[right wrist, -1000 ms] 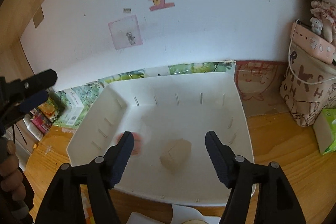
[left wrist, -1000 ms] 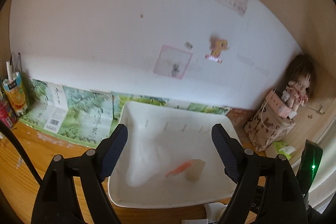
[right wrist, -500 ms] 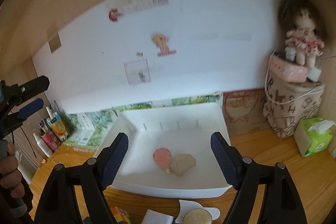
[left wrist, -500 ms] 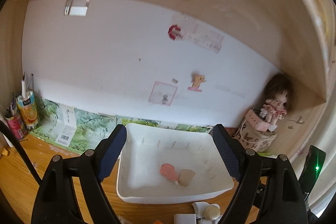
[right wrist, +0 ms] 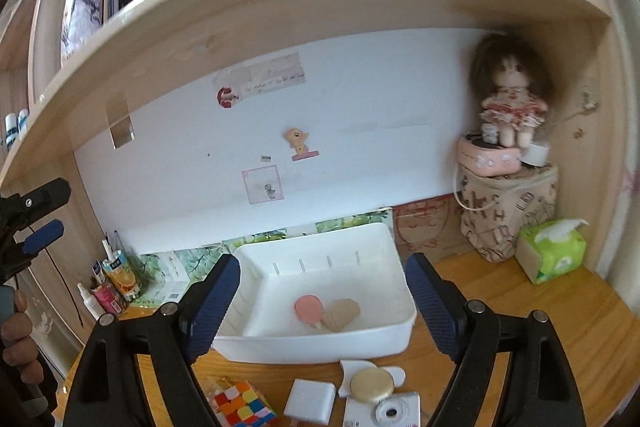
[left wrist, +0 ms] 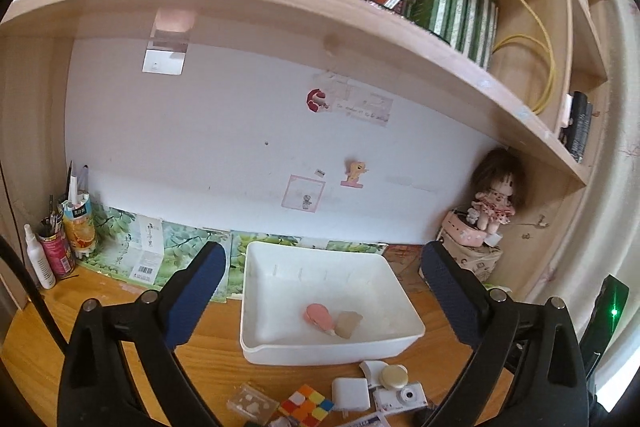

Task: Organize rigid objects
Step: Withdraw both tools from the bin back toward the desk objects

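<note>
A white bin [left wrist: 256,307] [right wrist: 400,331] stands on the wooden desk and holds a pink popsicle toy [left wrist: 319,315] [right wrist: 308,309] and a tan block [left wrist: 348,323] [right wrist: 341,313]. In front of the bin lie a colourful cube [left wrist: 306,402] [right wrist: 242,403], a white square block [left wrist: 350,393] [right wrist: 310,401], a round tan disc on a white piece [left wrist: 394,375] [right wrist: 371,383], a small white toy camera [left wrist: 402,397] [right wrist: 384,411] and a clear case [left wrist: 252,402]. My left gripper [left wrist: 320,287] and right gripper [right wrist: 322,291] are both open and empty, held above and back from the bin.
A doll [right wrist: 508,99] sits on a pink box atop a patterned bag [right wrist: 508,215] at the right. A green tissue pack [right wrist: 552,251] lies beside it. Bottles and a juice carton [left wrist: 78,227] stand at the left. A bookshelf [left wrist: 280,7] overhangs the desk.
Both grippers have pulled up and back from the bin, so the shelf and front objects came into view. Both stayed open. The popsicle toy, seen moving earlier, now lies still in the bin.
</note>
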Motion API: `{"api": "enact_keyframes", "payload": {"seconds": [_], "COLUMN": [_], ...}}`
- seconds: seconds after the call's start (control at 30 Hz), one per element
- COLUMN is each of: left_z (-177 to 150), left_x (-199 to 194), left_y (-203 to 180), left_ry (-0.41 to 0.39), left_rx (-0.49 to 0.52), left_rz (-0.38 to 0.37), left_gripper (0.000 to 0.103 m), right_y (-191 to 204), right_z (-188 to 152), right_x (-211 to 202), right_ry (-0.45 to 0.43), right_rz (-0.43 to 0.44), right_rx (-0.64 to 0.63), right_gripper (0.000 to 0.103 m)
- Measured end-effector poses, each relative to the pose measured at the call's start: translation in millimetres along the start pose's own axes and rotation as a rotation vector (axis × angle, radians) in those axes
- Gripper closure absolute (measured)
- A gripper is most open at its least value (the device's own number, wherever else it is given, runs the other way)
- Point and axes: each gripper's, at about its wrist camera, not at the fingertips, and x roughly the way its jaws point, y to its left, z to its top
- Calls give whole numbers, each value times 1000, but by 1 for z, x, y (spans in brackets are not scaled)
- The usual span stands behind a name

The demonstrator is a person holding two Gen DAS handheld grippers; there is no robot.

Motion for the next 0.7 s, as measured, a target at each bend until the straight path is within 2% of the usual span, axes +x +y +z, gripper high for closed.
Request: {"api": "enact_keyframes", "payload": {"seconds": [0.17,0.4,0.5,0.7], "left_z": [-12,-33,-42,-59], "left_x": [-9,-11,-8,4], "left_y": [1,1,1,2], "left_ry": [34,110,156,250], "left_rx": [-31,-32,-27,-33], "left_rz": [-24,-25,-29,-4], "left_gripper": [4,4,4,4], "right_y": [-4,-5,-2,3], "right_z": [-12,-35,-47,-65], "right_x": [-24,-45,-50,-53], "right_ry": [-27,-10,17,84], "right_rz": [-50,-111,-127,-104], "right_rx": [1,-50,-78,-79], "right_gripper": [18,18,18,18]}}
